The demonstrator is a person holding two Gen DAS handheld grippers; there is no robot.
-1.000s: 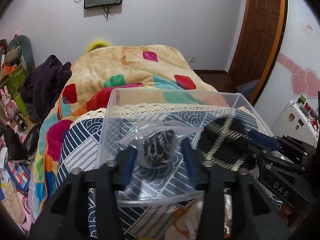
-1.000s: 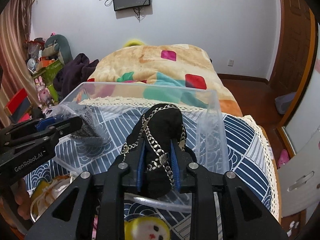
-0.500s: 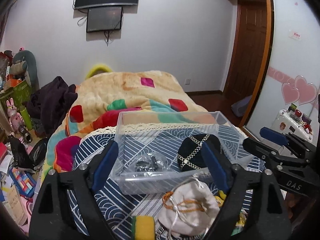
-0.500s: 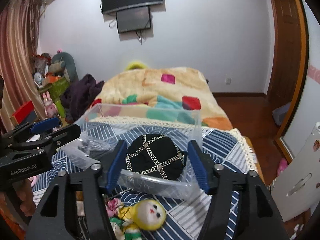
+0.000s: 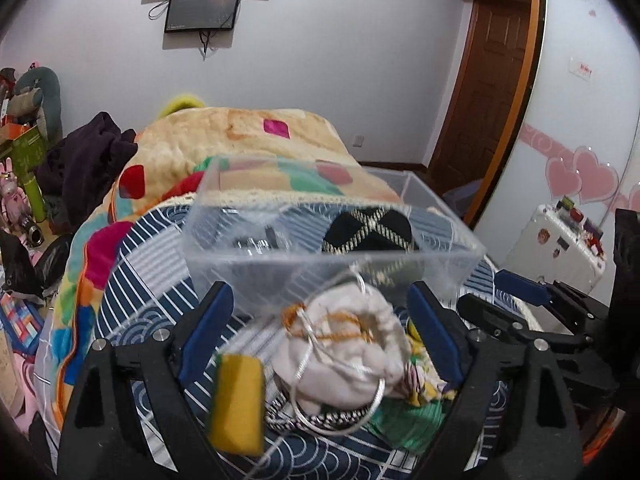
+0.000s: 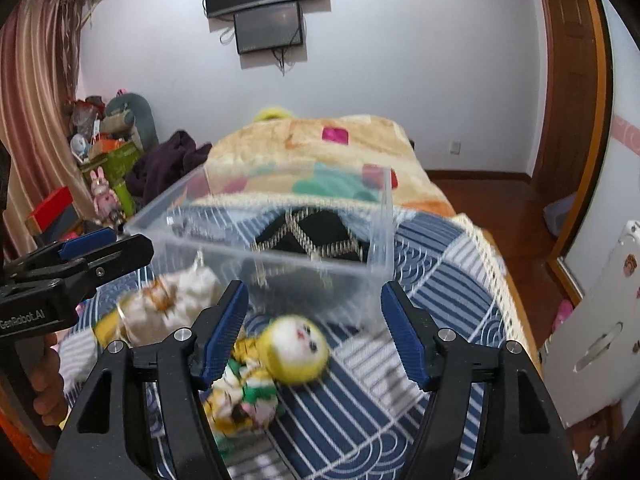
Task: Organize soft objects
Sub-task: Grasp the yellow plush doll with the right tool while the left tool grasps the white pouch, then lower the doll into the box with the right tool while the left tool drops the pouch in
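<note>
A bed [image 5: 240, 148] fills the middle of both views, covered with a tan blanket and, nearer, a navy patterned cloth [image 6: 432, 248]. On that cloth, at the centre of each frame, sits a clear plastic bin [image 5: 332, 276]. Inside it lie a black cap with metal chains [image 5: 370, 228] on its right side and a small plastic-wrapped bundle [image 5: 256, 242] on its left, so two soft things appear sorted.

Still outside, in the lower half of the frames just in front of the bin, are a white drawstring pouch [image 5: 344, 344], a yellow-headed doll [image 6: 296, 348], a yellow block [image 5: 238, 400] and some green fabric [image 5: 416, 416]; motion blur makes that fabric hard to identify.

The left hand-held gripper [image 5: 320, 336] is spread wide and empty around the pouch. The right hand-held gripper [image 6: 316, 336] is likewise parted and empty above the doll.
</note>
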